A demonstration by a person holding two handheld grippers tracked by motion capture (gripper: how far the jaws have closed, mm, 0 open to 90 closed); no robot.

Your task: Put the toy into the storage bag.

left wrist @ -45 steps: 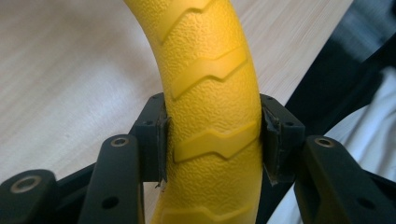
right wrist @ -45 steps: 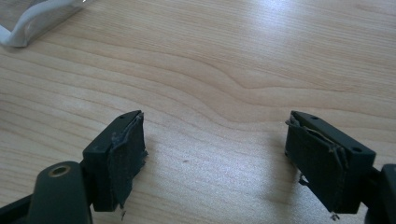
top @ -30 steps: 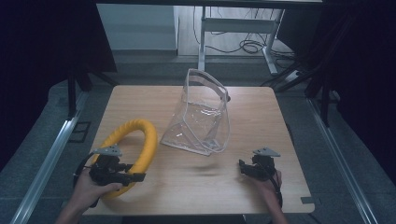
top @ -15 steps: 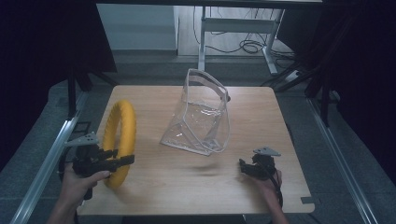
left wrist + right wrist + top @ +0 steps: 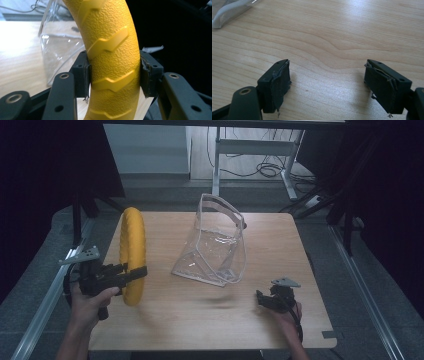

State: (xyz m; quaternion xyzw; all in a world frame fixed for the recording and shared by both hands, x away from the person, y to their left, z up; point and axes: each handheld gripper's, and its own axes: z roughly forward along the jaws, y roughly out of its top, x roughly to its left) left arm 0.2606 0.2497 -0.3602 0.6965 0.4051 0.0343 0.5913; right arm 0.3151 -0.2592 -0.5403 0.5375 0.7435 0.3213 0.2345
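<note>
Clear bag (image 5: 216,247) mid-table — bare wood around

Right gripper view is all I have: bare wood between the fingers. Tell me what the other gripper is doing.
Observer: The left gripper is shut on a yellow ring, holding it upright over the table's left side.
Operator: Confirm the grip is solid.
Observer: In the left gripper view both pads press flat against the ring's textured sides, one on each side.
Operator: Report what that white strip at my top left is.
Observer: It is an edge of a clear plastic bag standing mid-table, its mouth open at the top.
Operator: Locate my gripper.
Observer: The right gripper sits low at the table's front right, apart from the bag.
</note>
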